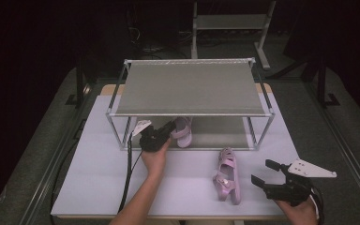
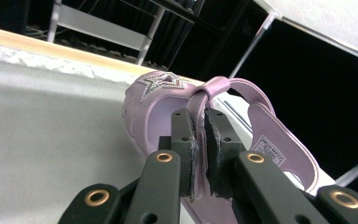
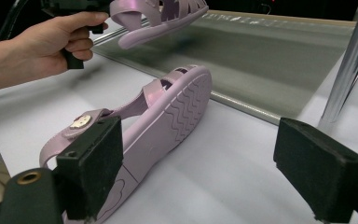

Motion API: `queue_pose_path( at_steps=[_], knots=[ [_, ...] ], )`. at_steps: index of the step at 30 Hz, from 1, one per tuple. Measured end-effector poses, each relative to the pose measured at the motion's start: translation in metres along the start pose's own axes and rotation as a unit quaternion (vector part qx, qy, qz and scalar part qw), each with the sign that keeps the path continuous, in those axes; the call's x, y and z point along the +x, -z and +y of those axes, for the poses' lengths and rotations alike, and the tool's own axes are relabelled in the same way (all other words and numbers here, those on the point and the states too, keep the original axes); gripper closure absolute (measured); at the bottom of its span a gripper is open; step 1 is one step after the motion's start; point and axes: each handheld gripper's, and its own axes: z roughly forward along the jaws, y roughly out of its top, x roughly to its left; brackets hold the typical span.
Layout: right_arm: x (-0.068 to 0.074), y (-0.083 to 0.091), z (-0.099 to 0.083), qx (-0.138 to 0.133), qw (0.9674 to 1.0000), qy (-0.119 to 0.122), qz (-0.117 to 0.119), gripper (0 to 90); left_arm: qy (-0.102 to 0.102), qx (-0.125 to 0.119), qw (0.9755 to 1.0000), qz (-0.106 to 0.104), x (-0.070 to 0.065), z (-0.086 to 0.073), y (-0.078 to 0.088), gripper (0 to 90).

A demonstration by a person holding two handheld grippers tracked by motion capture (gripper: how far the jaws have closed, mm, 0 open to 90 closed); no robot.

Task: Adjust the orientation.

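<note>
My left gripper (image 1: 170, 128) is shut on the heel strap of a pale pink sandal (image 1: 183, 131) and holds it at the front of a rack's lower shelf (image 1: 220, 133). In the left gripper view the pads (image 2: 186, 140) pinch the strap, and the sandal (image 2: 279, 144) shows a glittery star on its toe. It hangs just above the grey shelf fabric (image 2: 42, 130). A second pink sandal (image 1: 227, 176) lies on its side on the white table. My right gripper (image 1: 261, 171) stands open just right of it, its jaws (image 3: 205, 163) wide apart beside the sole (image 3: 168, 126).
A two-tier metal rack (image 1: 190, 114) with grey fabric shelves stands at the back of the white table (image 1: 98, 178). Its right front leg (image 3: 349, 60) rises near my right gripper. Cables (image 1: 127, 173) trail from the left gripper. Dark floor and other frames lie beyond.
</note>
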Motion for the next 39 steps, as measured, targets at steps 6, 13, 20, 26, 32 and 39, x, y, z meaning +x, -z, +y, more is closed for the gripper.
queue_pose_path(
  at_steps=[6,13,20,26,32,39],
  knots=[
    [-0.002,0.002,0.0,-0.003,1.0,-0.005,-0.002,15.3,-0.015,0.009,0.9998,0.011,0.001,0.002,-0.011,83.0],
    [-0.003,0.002,0.0,-0.003,1.0,-0.004,-0.001,15.3,-0.001,0.008,0.9996,0.027,0.005,0.0,-0.016,83.0],
    [-0.002,0.002,0.0,-0.003,1.0,-0.004,0.001,15.3,-0.019,0.02,0.9988,0.04,0.013,-0.002,-0.018,83.0],
    [-0.002,0.001,0.0,-0.002,1.0,-0.003,0.003,15.3,-0.021,0.03,0.9984,0.044,0.015,-0.003,-0.019,82.5],
    [-0.001,0.001,-0.001,0.0,1.0,-0.003,0.006,15.3,-0.03,0.038,0.9979,0.044,0.013,-0.005,-0.02,81.1],
    [0.0,0.001,-0.001,0.001,1.0,-0.003,0.008,15.3,-0.026,0.04,0.9986,0.023,0.012,-0.005,-0.019,75.7]
  ],
)
